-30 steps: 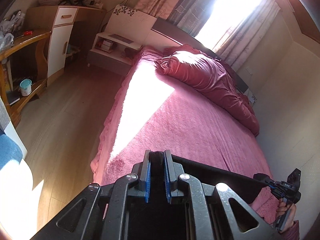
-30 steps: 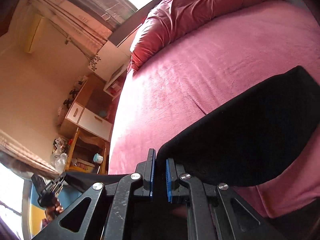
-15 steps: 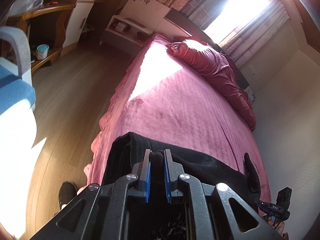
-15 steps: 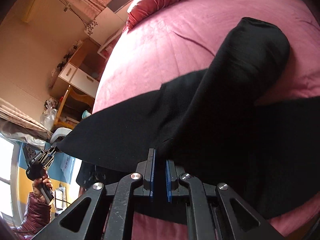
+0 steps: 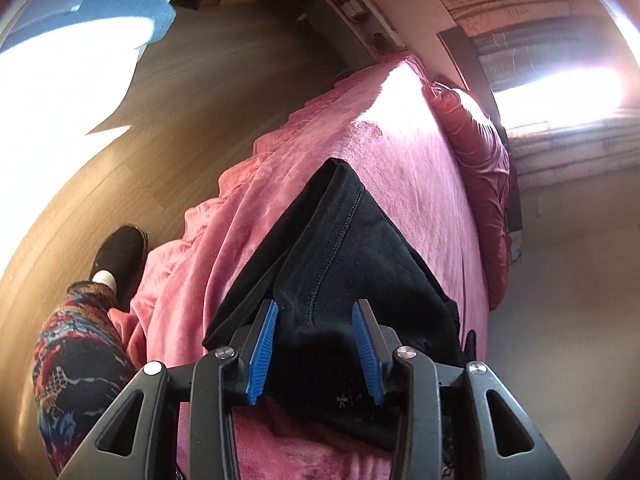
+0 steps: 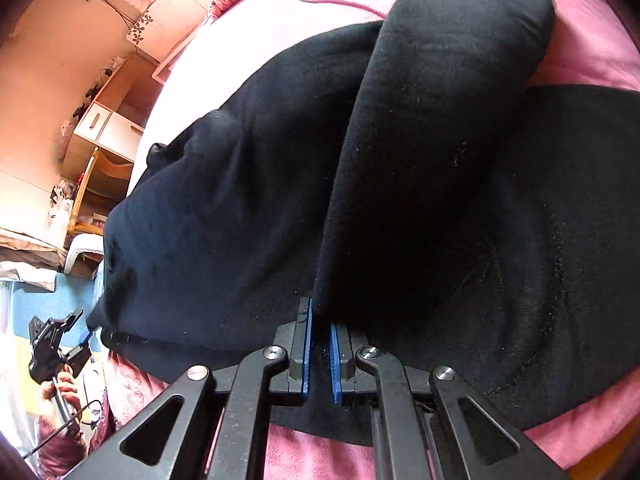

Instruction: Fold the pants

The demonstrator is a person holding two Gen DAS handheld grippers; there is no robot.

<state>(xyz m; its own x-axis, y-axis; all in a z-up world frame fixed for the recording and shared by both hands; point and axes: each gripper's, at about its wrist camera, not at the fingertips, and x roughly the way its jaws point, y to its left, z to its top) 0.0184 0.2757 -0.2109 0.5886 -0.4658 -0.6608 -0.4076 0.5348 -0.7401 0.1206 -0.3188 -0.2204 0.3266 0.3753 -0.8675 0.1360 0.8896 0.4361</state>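
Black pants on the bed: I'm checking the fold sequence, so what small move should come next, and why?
Probably release the right gripper. The black pants already lie on the pink bedspread, the left gripper is opening with no pad pressing cloth, and only the right one pinches fabric.

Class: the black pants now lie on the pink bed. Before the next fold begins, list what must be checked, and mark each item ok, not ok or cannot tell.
1. Pants rest on the bed: ok.
2. Left gripper lets go: ok, jaws opening, fabric between them unpressed.
3. Right gripper has released: not ok, shut on the pants.
4. Fabric lies flat: not ok, one pant leg bulges over the rest.
5. Waistband aligned: cannot tell.
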